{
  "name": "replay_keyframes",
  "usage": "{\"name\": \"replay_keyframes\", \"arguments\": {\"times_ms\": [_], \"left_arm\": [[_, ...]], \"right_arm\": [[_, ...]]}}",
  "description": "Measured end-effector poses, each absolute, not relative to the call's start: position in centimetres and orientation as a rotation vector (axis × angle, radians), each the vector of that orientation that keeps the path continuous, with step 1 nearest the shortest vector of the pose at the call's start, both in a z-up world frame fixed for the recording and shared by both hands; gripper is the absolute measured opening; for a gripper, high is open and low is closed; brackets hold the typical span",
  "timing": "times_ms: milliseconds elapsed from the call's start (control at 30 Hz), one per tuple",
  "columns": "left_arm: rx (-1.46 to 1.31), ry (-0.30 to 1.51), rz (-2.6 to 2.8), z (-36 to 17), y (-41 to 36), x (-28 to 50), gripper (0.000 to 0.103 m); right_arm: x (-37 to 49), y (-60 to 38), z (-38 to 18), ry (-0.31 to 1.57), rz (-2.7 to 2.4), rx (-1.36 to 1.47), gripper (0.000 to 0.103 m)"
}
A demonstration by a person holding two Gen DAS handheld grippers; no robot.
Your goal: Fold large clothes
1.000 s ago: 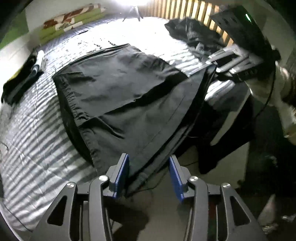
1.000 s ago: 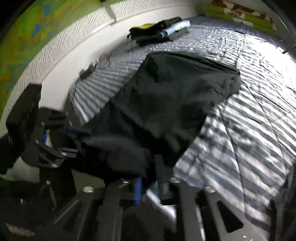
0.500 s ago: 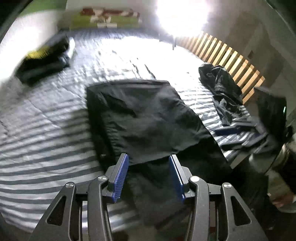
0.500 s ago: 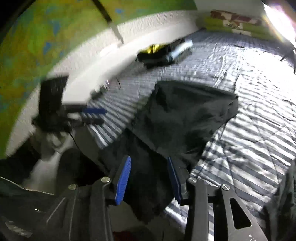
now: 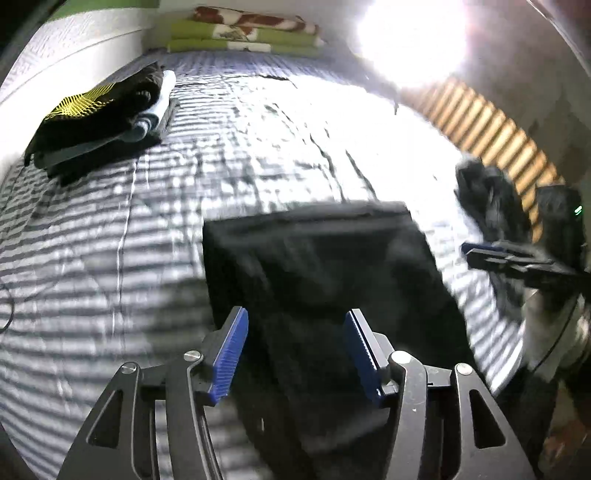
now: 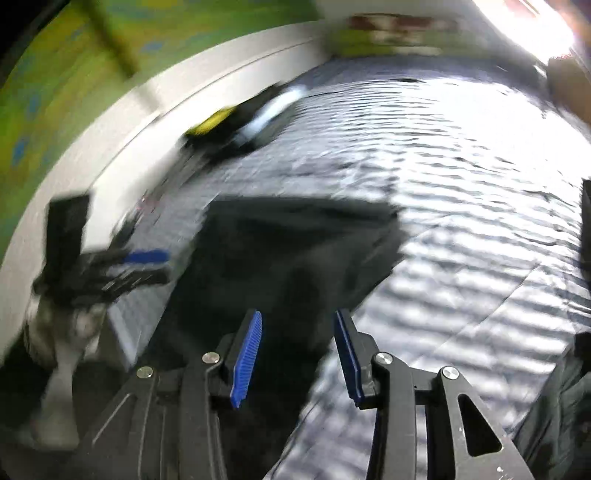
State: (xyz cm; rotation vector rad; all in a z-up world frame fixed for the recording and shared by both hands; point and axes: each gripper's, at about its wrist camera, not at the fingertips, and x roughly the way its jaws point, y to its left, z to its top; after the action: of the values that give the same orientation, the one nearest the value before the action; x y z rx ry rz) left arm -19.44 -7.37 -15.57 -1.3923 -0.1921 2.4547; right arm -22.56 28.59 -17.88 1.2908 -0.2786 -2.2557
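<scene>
A large black garment (image 5: pixel 317 266) lies folded on the striped bedcover (image 5: pixel 110 258), its near part hanging over the bed's edge. My left gripper (image 5: pixel 295 350) hovers open above that near part, blue pads wide apart and nothing between them. In the right wrist view the same black garment (image 6: pixel 291 243) spreads ahead, and my right gripper (image 6: pixel 297 354) is open over its near end, holding nothing. Each gripper shows in the other's view: the right gripper (image 5: pixel 476 251) at the right side, the left gripper (image 6: pixel 147 264) at the left side. Both views are motion-blurred.
A folded stack of dark clothes with a yellow print (image 5: pixel 96 122) sits at the bed's far left. A crumpled black garment (image 5: pixel 491 199) lies at the right by a wooden slatted rail (image 5: pixel 498 136). Green and brown pillows (image 5: pixel 243 33) line the headboard. Bright glare fills the upper right.
The right gripper let go of the black garment and both grippers lifted back from it. The garment now lies squarer on the bed, with the near end draped over the edge.
</scene>
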Motion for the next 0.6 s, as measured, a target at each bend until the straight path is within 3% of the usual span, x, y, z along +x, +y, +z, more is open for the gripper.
{"name": "replay_keyframes", "arguments": {"times_ms": [67,133,267,400,433,533,600], "left_arm": [[-1.387,-0.222,2.432,-15.7,-7.4,-21.5,0.055],[-1.413,-0.221,2.423,-16.5,-7.1,-23.2,0.046],[-1.475,-0.191,2.454,-19.2,-7.1,-26.6,0.036],[-1.512,-0.160,2.507,-21.6,-8.0,-29.7,0.030],[-1.514,-0.155,2.509,-22.2,-8.2,-30.3,0.030],[-1.497,-0.249,2.495,-21.4,-9.1,-30.8,0.030],[-1.487,-0.339,2.493,-20.0,-10.9,-30.3,0.047]], "right_arm": [[-25.2,28.7,-18.6,-0.360,-2.234,1.302,0.037],[-27.4,27.9,-19.4,-0.387,-2.193,1.304,0.037],[-31.1,24.5,-22.1,-0.303,-2.151,1.375,0.030],[-34.3,24.9,-24.5,-0.273,-2.189,1.417,0.006],[-34.7,25.1,-25.0,-0.273,-2.194,1.424,0.001],[-35.2,25.6,-24.6,-0.298,-2.187,1.427,0.000],[-34.3,27.0,-23.4,-0.345,-2.194,1.399,0.008]]}}
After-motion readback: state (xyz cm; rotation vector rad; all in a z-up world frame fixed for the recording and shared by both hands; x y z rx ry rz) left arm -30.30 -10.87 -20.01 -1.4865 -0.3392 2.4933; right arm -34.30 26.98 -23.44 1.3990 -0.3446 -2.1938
